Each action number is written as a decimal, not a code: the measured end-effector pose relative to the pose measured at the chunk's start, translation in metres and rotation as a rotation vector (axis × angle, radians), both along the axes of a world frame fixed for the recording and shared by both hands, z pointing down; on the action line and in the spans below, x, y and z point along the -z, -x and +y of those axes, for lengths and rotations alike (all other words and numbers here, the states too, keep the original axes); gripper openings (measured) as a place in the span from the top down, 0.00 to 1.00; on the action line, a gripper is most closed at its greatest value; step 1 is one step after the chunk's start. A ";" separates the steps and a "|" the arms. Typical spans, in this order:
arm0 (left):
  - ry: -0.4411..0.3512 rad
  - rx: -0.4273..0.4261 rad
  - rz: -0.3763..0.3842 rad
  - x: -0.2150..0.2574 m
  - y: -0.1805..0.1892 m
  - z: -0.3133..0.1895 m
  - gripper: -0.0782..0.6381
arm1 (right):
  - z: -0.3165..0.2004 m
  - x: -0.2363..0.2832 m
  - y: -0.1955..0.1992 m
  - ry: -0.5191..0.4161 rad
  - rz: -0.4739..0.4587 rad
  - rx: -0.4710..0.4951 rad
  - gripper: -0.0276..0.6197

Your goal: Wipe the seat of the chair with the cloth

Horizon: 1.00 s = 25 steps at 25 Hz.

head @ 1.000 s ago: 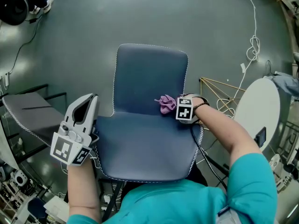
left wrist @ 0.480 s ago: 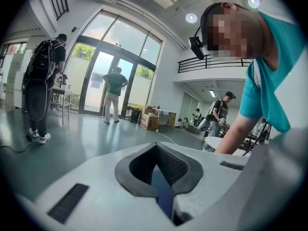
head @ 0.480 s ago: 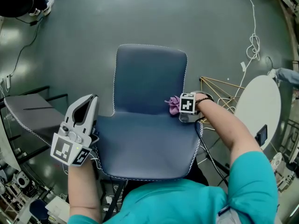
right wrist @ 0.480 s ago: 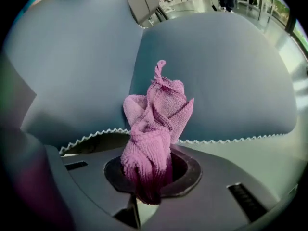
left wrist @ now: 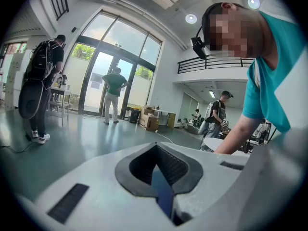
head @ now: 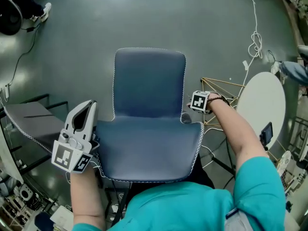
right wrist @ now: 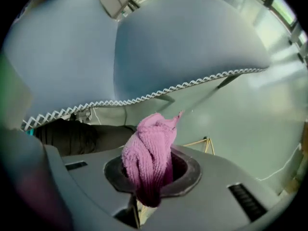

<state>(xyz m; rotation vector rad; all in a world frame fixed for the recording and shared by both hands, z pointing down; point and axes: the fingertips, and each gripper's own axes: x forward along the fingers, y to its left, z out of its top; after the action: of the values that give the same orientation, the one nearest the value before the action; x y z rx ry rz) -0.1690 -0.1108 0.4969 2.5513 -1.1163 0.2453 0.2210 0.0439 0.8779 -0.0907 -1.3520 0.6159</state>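
Right gripper view: the right gripper (right wrist: 150, 186) clamps a pink cloth (right wrist: 148, 150) (bunched upright), just off the edge of the chair (right wrist: 183, 42). The left gripper (left wrist: 161, 189), jaws together and empty, sits beside the seat (head: 149, 148).

Blue-grey chair (head: 149, 81) in the middle of the frame, seen from above, white zigzag stitches round the edge. Seat (head: 149, 148) flat, lower middle. Pink fuzzy cloth (right wrist: 147, 148), bunched up, pinched in the right claw (right wrist: 149, 182), just beside the chair's right edge.
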 end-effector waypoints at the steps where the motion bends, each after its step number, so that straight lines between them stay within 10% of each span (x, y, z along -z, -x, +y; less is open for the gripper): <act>1: -0.005 0.002 0.004 0.004 0.004 0.001 0.89 | -0.010 0.008 0.010 -0.029 -0.028 -0.044 0.87; 11: -0.035 -0.049 0.013 0.060 -0.011 0.002 0.89 | -0.092 0.115 0.055 -0.373 -0.299 -0.425 0.87; 25: -0.150 -0.092 0.059 0.193 0.032 0.044 0.89 | -0.116 0.341 0.128 -0.664 -0.646 -0.723 0.87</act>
<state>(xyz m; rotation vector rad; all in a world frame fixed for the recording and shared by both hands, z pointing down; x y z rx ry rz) -0.2007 -0.0665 0.3038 2.7268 -1.0328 0.1122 0.0931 -0.0717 0.5371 0.8335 -2.1799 0.7246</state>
